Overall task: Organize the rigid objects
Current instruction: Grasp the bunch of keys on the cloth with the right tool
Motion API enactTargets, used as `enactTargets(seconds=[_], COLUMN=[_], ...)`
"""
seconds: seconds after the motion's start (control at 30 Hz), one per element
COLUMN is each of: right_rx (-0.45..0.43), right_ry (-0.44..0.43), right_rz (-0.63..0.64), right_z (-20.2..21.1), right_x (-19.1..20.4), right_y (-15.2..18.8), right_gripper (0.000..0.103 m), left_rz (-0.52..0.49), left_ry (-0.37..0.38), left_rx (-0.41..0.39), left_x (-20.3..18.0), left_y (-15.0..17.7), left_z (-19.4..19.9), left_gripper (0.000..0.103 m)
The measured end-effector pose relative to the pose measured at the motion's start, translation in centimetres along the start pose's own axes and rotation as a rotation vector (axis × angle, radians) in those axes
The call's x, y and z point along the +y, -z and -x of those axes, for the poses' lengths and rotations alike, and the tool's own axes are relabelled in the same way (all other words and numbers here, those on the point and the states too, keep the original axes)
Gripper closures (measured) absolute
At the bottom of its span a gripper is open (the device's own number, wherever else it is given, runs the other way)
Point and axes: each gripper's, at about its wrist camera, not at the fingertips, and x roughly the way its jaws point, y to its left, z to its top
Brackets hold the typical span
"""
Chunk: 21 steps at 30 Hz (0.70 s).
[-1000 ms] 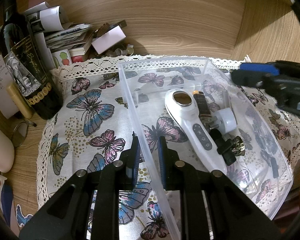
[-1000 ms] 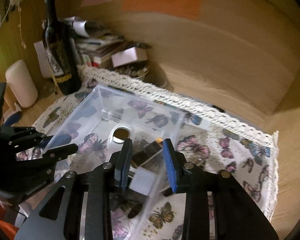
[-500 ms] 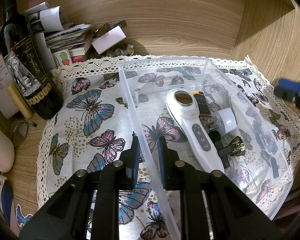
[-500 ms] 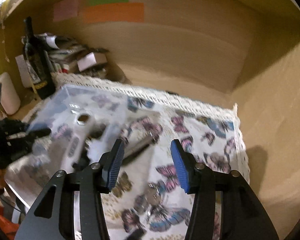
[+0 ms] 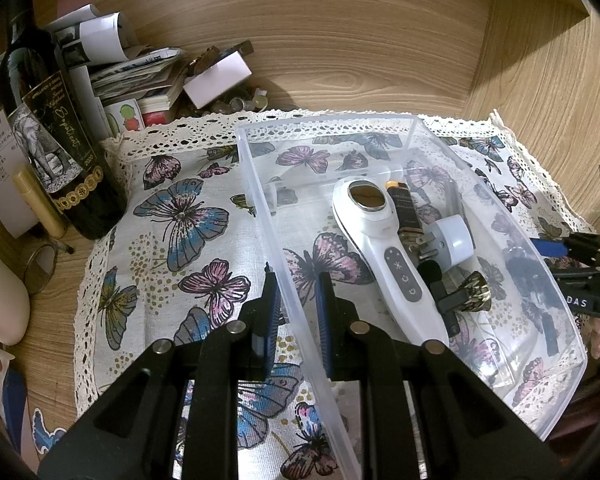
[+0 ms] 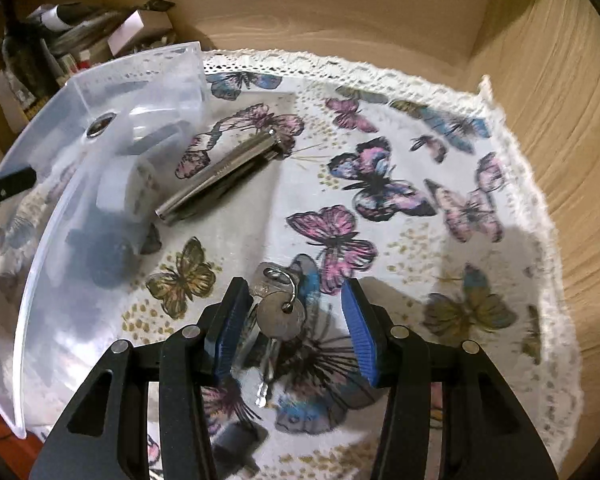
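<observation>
Right tool (image 6: 294, 322) newly lowered, keys (image 6: 278, 312) between open pads.

Butterfly-print cloth (image 5: 188, 216), white handheld device (image 5: 384, 248)

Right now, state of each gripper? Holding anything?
Left gripper: shut on the clear bin's side wall.
Right gripper: jaws just opened, straddling the keys, pads not touching them.
</observation>
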Motion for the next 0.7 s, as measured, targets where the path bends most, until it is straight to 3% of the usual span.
enactTargets(seconds=[0.17,0.3,0.53,0.7], right_rx=[-0.012,-0.024,-0.045,-0.107], right_ry=[0.006,0.002,0.008,0.016], right_rz=[0.002,0.016,0.009,-0.018], right_z=[-0.3,-0.1,0.4,2.3], right_x=[0.4,0.9,0.7,0.0], right_y=[-0.1,0.0,-0.2,-1.0], right_gripper=[0.062,0.078,0.078,0.078], left_rz=[0.000,-0.001,0.000,0.000], left_ry=[0.000,0.000,0.000,0.000], left_rx=[0.002,0.001,0.001,0.001], left_x=[0.0,0.0,0.0,0.0], left_y=[0.0,0.0,0.0,0.0], left_z=[0.0,0.0,0.0,0.0], left_gripper=[0.086,0.086,0.086,0.086])
